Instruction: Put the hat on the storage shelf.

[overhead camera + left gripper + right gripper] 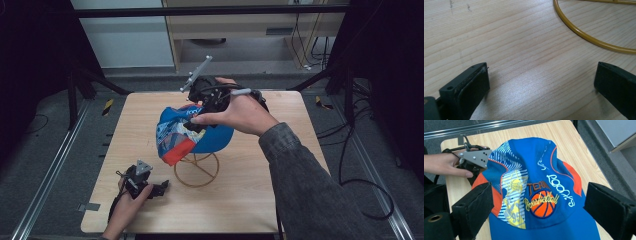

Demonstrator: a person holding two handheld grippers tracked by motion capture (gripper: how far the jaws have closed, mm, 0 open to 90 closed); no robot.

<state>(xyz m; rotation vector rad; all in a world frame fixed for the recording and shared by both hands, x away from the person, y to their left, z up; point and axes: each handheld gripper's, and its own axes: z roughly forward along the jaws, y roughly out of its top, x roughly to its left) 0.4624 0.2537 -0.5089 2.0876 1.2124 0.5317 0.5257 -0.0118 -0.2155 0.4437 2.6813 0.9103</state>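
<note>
Since the right gripper [539,207] is the one parked over the cap [536,195], that's where the action is: its jaws are spread wide, nothing between them, and the cap sits straight ahead of them and a bit below, so both pads straddle the crown with air on either side. From that gripper's own view the cap runs lengthwise away from the jaws, front panel with the basketball logo nearest and the far rim pointing off across the table [260,190]. In the high view the right gripper [200,112] hangs at the cap's [192,132] far upper edge, with the hand draped over the top.

The cap is perched on a yellow wire stand [196,170], off the tabletop, slumped toward the left gripper's side.

Out from there, the left gripper [162,189] rests low on the table, jaws also wide apart and holding nothing. In its own view the left gripper [541,82] has just bare wood between the pads and the stand's ring [584,35] curving ahead and to the right, near but not touching.

So right hand is clearly nearer; I'd guess a close on the crown comes next.
</note>
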